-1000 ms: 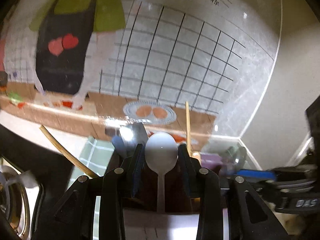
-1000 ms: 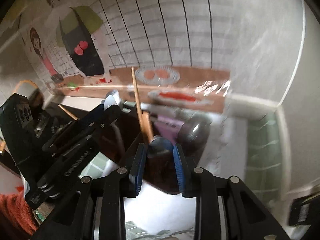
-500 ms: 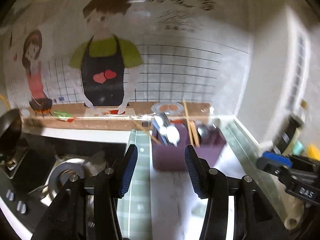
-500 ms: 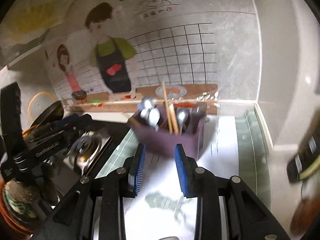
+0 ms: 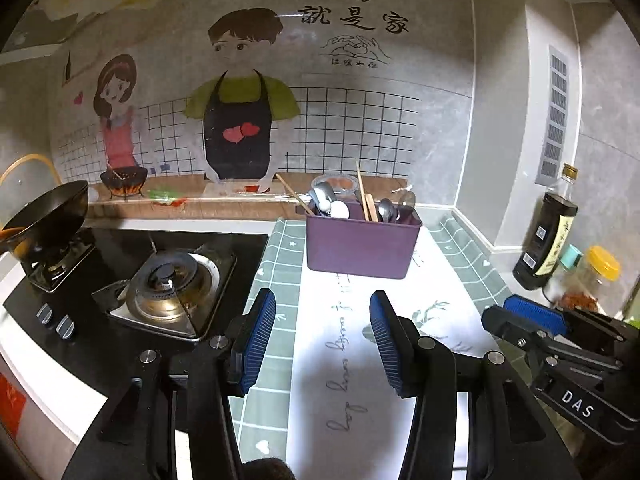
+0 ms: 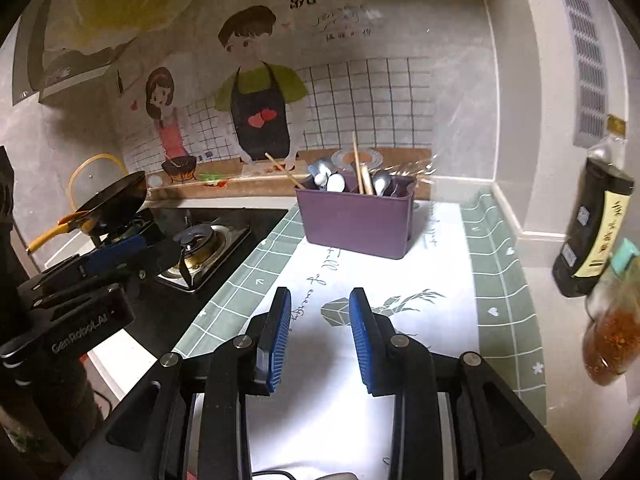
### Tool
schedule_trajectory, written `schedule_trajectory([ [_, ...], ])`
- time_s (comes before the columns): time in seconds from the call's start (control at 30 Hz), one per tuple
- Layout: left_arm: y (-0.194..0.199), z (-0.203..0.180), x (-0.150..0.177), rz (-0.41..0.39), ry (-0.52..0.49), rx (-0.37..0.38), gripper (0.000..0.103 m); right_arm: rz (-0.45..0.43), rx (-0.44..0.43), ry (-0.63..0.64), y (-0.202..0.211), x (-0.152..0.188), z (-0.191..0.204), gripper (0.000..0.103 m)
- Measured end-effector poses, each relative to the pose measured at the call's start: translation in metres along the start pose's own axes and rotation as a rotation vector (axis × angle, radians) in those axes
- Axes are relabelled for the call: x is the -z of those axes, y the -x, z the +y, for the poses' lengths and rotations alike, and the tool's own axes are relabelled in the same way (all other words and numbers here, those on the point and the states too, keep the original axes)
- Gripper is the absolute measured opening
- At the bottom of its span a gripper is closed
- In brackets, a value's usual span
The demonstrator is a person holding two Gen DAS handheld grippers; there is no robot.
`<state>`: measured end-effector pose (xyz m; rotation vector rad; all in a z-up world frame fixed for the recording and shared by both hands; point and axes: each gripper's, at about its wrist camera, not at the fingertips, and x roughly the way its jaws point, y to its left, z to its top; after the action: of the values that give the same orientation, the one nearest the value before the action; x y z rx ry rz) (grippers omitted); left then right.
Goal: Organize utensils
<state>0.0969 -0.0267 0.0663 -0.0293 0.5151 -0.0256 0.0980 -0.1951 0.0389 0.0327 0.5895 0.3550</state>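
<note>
Blue-padded left tongs (image 5: 322, 342) had just been opening and stood wide apart, empty; the right tongs (image 6: 320, 340) stood apart too — nothing between. Beyond them on the counter (image 5: 460, 240) sat the purple box (image 5: 362, 246) — spoons (image 5: 334, 206) and chopsticks (image 5: 365, 196) inside.

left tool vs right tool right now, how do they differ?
Left tool has its blue pads spread wider; right tool holds a narrower gap. Left tool is beside the gas stove; right tool sits nearer the dark sauce bottle. Both are open, hold nothing, and point at the purple utensil holder from back over the printed mat.
</note>
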Motion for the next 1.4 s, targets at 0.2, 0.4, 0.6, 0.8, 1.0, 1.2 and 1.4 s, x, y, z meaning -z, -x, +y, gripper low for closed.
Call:
schedule_trajectory([
  [0.2, 0.005, -0.003, 0.006, 0.028, 0.003, 0.006, 0.050, 0.003, -0.001, 0.001, 0.007, 0.005, 0.000, 0.029],
  [0.4, 0.006, -0.001, 0.009, 0.051, 0.010, 0.000, 0.050, 0.005, -0.003, -0.015, 0.009, 0.009, -0.001, 0.029],
  [0.6, 0.006, -0.003, 0.010, 0.056, 0.000, 0.007, 0.050, 0.003, 0.003, -0.007, 0.010, 0.010, -0.001, 0.029],
  [0.8, 0.005, -0.003, 0.010, 0.064, -0.004, 0.014, 0.050, 0.003, 0.013, -0.015, 0.013, 0.011, 0.000, 0.029],
  [1.0, 0.005, -0.003, 0.010, 0.064, -0.001, 0.012, 0.050, 0.005, 0.019, -0.020, 0.012, 0.010, -0.001, 0.029],
  [1.2, 0.003, -0.002, 0.010, 0.070, 0.000, 0.011, 0.050, 0.004, 0.020, -0.019, 0.012, 0.010, -0.001, 0.029],
  [1.4, 0.003, -0.003, 0.010, 0.069, 0.000, 0.011, 0.050, 0.005, 0.020, -0.020, 0.012, 0.010, -0.001, 0.029],
])
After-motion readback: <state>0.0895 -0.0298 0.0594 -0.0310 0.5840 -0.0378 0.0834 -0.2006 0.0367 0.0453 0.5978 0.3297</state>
